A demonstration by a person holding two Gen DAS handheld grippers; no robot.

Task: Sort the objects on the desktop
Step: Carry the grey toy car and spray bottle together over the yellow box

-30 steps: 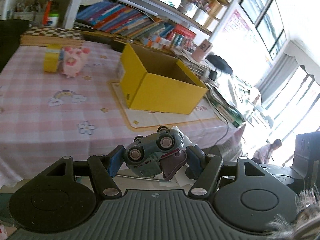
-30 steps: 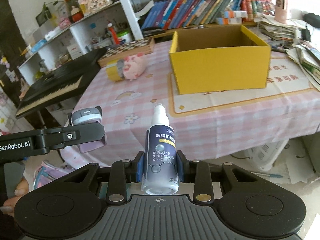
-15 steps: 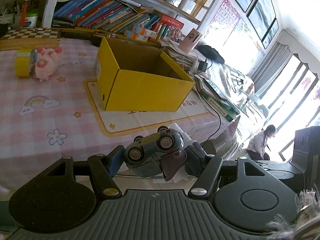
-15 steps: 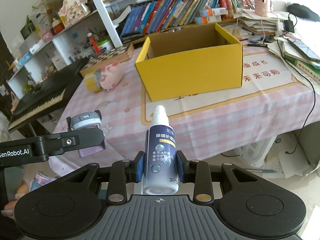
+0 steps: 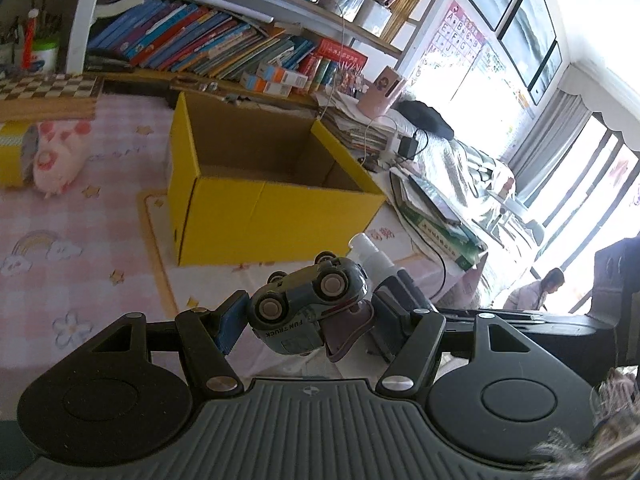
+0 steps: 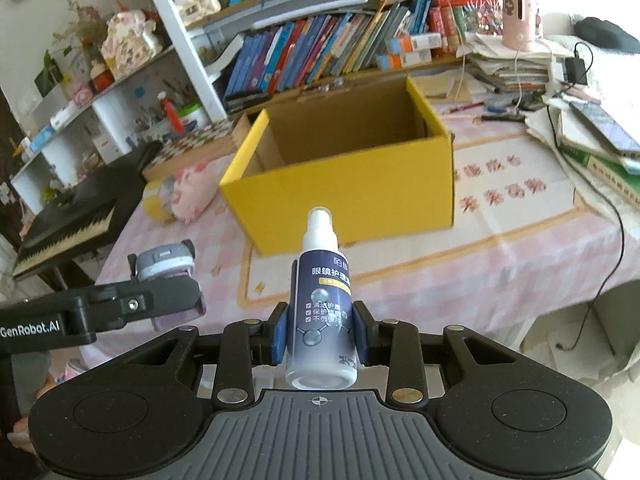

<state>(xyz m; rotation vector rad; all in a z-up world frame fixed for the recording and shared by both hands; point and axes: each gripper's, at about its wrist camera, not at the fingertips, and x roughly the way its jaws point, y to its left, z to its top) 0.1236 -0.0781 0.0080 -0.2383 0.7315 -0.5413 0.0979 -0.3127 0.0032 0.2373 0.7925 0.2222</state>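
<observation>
Holding left: my left gripper (image 5: pixel 306 316) pointed downward, half-open jaws clamped on a blue-grey toy car (image 5: pixel 308 306) lying on its side, wheels showing.
Holding right: my right gripper (image 6: pixel 320 334) tilted down, jaws nearly closed around a dark spray bottle (image 6: pixel 324 304), white nozzle up.
Surface: I saw a pink checked tablecloth (image 5: pixel 80 264) carrying an open yellow cardboard box (image 6: pixel 344 184), just ahead of both held things.
Nearby: a soft pink pig toy (image 5: pixel 58 156) touching a yellow tape roll (image 5: pixel 12 154).
Room: crowded bookshelves (image 6: pixel 320 48) behind.
</observation>
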